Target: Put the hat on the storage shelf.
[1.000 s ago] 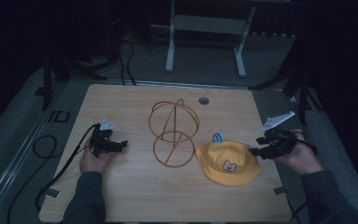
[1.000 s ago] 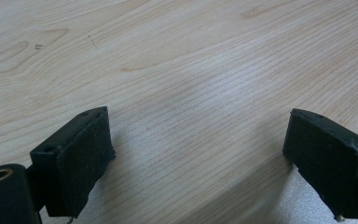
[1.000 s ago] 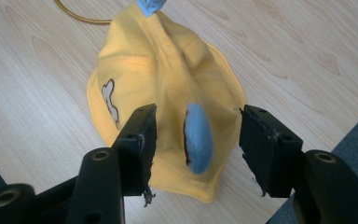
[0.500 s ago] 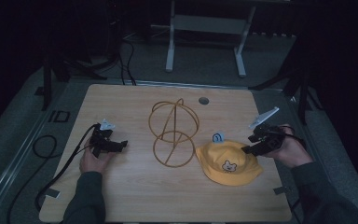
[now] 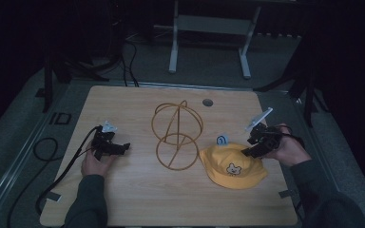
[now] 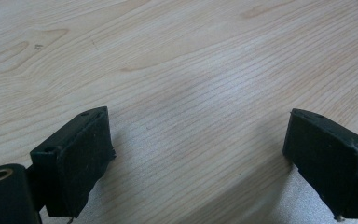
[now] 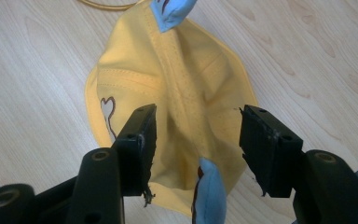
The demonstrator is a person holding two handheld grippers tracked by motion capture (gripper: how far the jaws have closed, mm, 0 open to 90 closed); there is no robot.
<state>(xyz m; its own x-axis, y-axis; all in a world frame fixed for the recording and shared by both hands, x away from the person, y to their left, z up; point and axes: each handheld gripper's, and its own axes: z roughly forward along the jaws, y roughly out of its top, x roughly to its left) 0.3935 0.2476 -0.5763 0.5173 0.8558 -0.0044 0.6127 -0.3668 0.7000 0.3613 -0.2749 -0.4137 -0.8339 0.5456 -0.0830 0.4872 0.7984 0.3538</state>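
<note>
Yellow hat (image 5: 233,166) lies flat at the lower right of the tabletop (image 5: 138,199), beside the wire stand (image 5: 177,135). My right hand-held gripper (image 7: 196,140) has moved in over its crown, jaws apart, ready to pinch. My left hand-held gripper (image 6: 198,154) idles open.

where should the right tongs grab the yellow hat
Pinch the raised fold along the crown of the hat, coming straight down from above. The hat lies flat on the table, and the open right tongs already straddle that ridge.
</note>
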